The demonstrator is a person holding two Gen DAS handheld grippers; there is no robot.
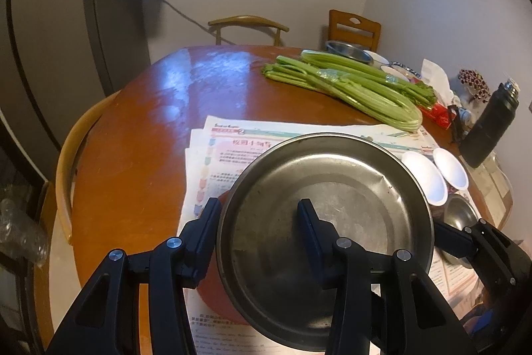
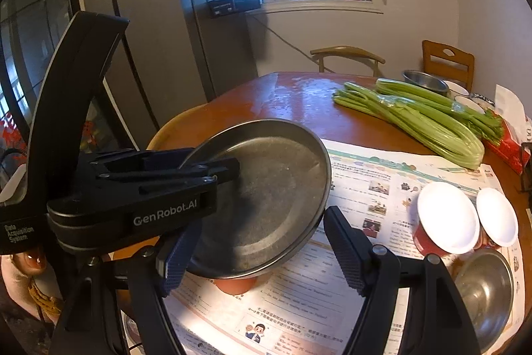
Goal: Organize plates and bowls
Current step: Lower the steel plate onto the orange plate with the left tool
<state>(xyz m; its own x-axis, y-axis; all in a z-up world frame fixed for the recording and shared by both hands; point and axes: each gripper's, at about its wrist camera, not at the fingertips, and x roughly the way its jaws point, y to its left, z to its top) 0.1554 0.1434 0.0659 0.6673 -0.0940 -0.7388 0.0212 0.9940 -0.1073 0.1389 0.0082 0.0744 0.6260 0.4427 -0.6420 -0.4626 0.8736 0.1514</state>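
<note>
I held the steel plate [image 1: 326,222] tilted above the newspaper [image 1: 229,152], my left gripper [image 1: 259,222] pinching its rim.

My left camera looked straight into the round, dull, scuffed dish, one finger inside and one outside the rim; only my right camera showed that plate [image 2: 266,202] from the side, lifted over a reddish-brown plate [image 2: 236,285] on the newspaper [image 2: 365,188]. My right gripper [image 2: 262,252] hung wide apart just beside the steel plate, holding nothing. Right of the plate stood two red, white-lined bowls [image 2: 445,222] touching each other, with a shiny steel bowl [image 2: 485,288] near them. Beyond the plate lay ribbed green celery [image 2: 419,118] on the glossy wooden table [image 2: 299,108].
</note>
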